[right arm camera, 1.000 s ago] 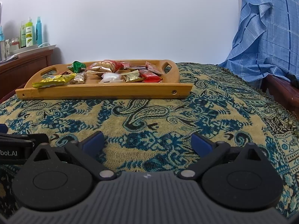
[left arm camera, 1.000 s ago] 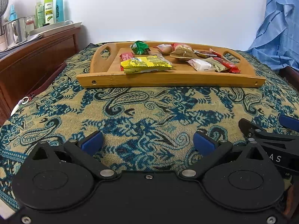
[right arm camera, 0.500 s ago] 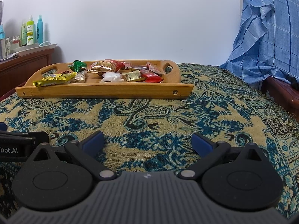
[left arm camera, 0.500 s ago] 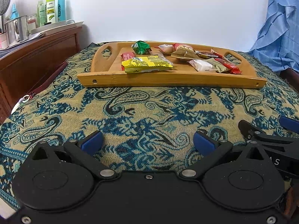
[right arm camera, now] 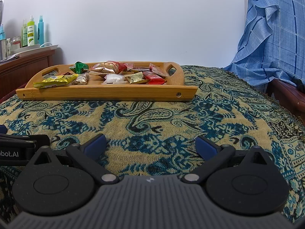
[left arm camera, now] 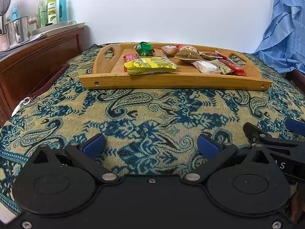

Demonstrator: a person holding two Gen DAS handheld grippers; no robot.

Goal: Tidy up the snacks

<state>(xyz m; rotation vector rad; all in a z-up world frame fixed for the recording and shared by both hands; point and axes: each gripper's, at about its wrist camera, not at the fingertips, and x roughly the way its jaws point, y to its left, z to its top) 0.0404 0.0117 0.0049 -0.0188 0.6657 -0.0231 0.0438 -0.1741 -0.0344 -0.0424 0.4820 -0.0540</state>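
Both grippers barely shifted | snack tray (left arm camera: 171,80) well ahead of jaws | both jaws apart, empty

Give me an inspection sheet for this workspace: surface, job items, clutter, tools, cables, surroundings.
Surface: paisley cloth, blue and tan, covers the whole top.
Job's things: wooden tray at the far side holds all the snacks; yellow packet nearest its front rail, green packet at the back, white packet and red packets to the right.
Clutter: nothing seen on the cloth outside the tray.
Grippers: left tool open, empty, near edge; right tool open, empty, beside it.
Cables: white cord at the cloth's left edge.
Surroundings: wooden cabinet with bottles and a metal pot on the left; blue plaid fabric on the right; white wall behind.
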